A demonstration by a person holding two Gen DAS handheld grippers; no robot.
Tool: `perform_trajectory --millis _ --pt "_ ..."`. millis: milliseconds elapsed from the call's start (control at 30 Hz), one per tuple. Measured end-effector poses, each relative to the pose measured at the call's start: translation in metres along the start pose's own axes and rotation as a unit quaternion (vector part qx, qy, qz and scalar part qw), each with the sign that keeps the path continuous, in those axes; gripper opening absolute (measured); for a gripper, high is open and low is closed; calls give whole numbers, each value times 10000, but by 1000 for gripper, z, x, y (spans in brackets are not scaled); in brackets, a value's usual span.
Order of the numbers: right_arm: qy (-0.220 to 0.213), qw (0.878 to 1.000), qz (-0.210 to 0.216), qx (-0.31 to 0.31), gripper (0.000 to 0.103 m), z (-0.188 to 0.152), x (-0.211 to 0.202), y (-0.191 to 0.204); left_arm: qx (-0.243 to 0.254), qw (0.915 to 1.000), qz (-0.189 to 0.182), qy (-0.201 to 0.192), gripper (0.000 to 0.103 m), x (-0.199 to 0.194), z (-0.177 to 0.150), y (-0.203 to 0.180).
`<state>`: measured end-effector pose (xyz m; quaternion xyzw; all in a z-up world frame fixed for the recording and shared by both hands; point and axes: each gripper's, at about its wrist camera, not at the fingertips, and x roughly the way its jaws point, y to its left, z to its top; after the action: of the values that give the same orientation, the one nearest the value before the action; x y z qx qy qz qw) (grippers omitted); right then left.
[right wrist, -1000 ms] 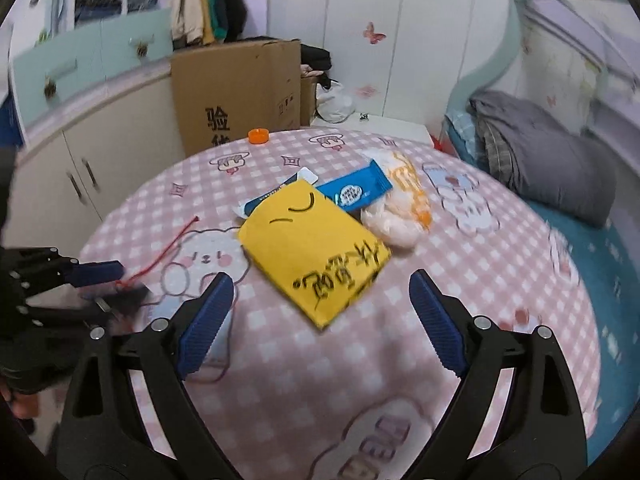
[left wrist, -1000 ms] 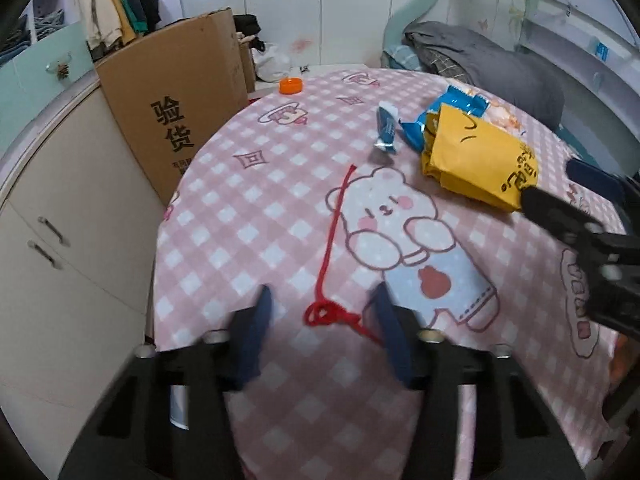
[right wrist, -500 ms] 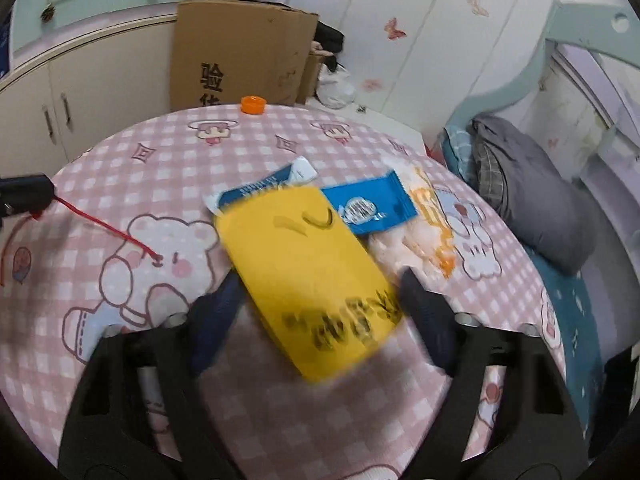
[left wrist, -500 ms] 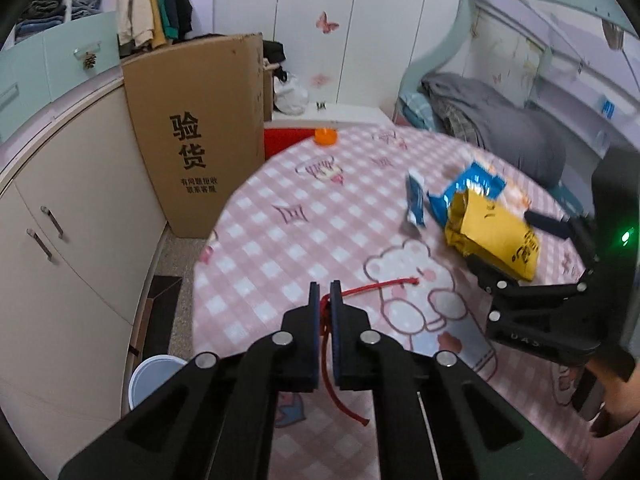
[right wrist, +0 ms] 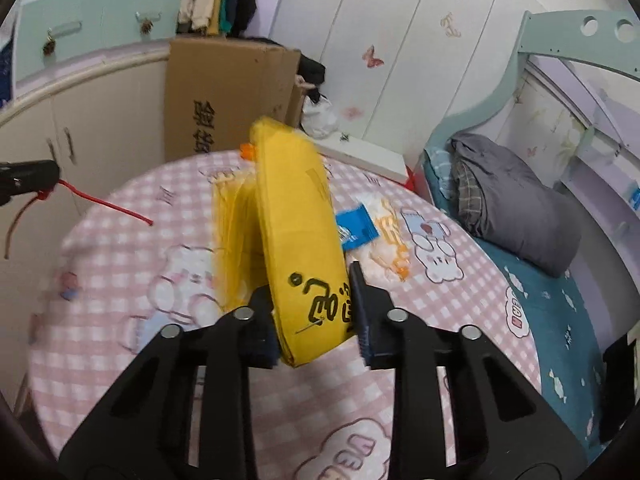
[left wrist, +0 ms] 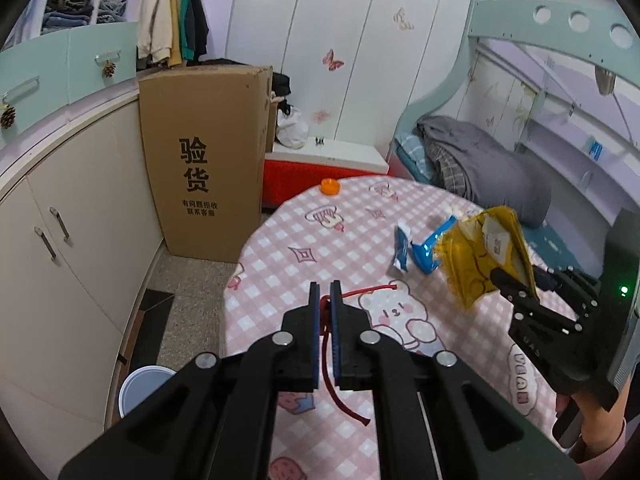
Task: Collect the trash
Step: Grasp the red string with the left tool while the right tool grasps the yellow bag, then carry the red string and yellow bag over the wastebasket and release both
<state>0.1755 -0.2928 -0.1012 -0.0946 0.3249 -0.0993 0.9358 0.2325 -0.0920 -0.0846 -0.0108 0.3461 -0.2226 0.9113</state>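
L hand-held gripper [left wrist: 325, 300] pinches thin red cord [left wrist: 344, 396]; R hand-held gripper [right wrist: 314, 312] grips crinkly yellow bag [right wrist: 300, 224].

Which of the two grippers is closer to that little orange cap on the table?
Left. The left gripper, holding red string, hangs over the cap's side; the right gripper is across the table with the yellow bag.

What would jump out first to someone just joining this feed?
The big yellow packet, lifted off the pink checked table and clamped upright in the right hand-held gripper, fills the middle of the right wrist view. Next is the red string pinched in the left hand-held gripper, one end trailing toward the table's near-left edge. Blue wrappers remain on the table beyond.
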Motion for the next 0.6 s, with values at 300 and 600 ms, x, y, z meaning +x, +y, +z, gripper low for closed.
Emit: perform_trajectory --millis 300,600 --pt "-334 9960 823 -38 26 26 -41 58 -449 9982 202 -353 4 -42 2 53" --pt "-81 9775 2104 -125 26 39 -28 166 -1059 9890 976 -347 4 -66 -21 149"
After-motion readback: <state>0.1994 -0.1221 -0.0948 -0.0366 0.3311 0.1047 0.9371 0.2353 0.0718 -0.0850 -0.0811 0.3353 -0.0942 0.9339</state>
